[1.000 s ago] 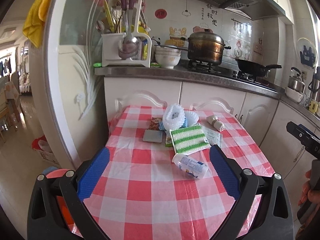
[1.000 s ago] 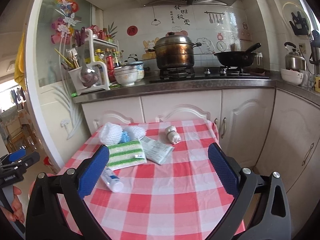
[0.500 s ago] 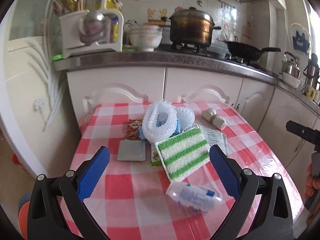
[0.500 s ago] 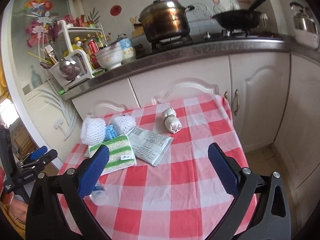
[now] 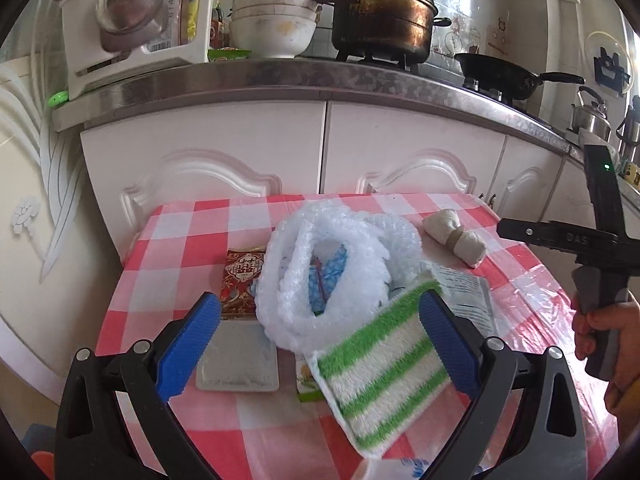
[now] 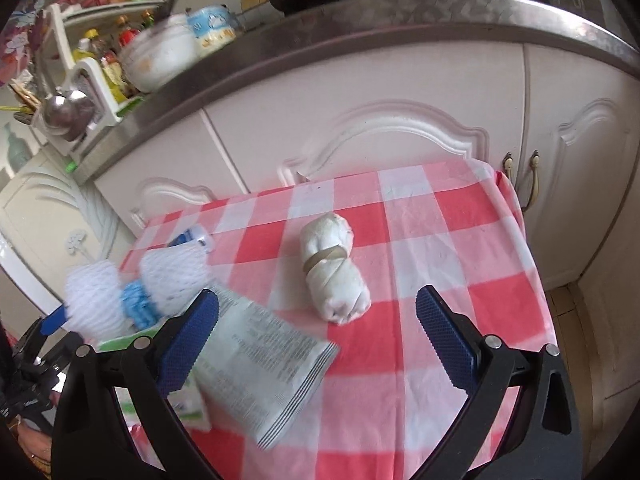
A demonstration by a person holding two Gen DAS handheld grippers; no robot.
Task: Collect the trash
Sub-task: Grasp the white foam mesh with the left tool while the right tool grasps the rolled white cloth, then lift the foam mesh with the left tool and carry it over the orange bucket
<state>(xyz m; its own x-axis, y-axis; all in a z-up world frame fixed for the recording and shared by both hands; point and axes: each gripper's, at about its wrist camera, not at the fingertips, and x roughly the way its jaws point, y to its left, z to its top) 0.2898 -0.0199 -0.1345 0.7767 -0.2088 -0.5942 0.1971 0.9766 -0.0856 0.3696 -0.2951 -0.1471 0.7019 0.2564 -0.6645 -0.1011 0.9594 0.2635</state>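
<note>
Trash lies on a red-and-white checked table (image 5: pixel 188 240). In the left wrist view my open left gripper (image 5: pixel 316 344) hovers over a white foam fruit net (image 5: pixel 304 280), a green-striped cloth (image 5: pixel 384 380), a red packet (image 5: pixel 242 280) and a silver pouch (image 5: pixel 238 364). In the right wrist view my open right gripper (image 6: pixel 316 340) hangs just short of a white roll with a rubber band (image 6: pixel 334 272); a grey printed packet (image 6: pixel 264 372) lies under its left finger. The foam nets (image 6: pixel 132 292) lie at the left. The roll also shows in the left wrist view (image 5: pixel 454 236).
White kitchen cabinets (image 5: pixel 240 168) stand right behind the table, under a steel counter (image 5: pixel 280 76) with a pot, bowls and a utensil rack. The table's right edge (image 6: pixel 528 248) drops to the floor. A plastic bottle (image 5: pixel 400 470) lies at the near edge.
Both grippers have moved forward and down toward the table. The left one closed in on the foam net and cloth, the right one on the white roll. Both stay open.
</note>
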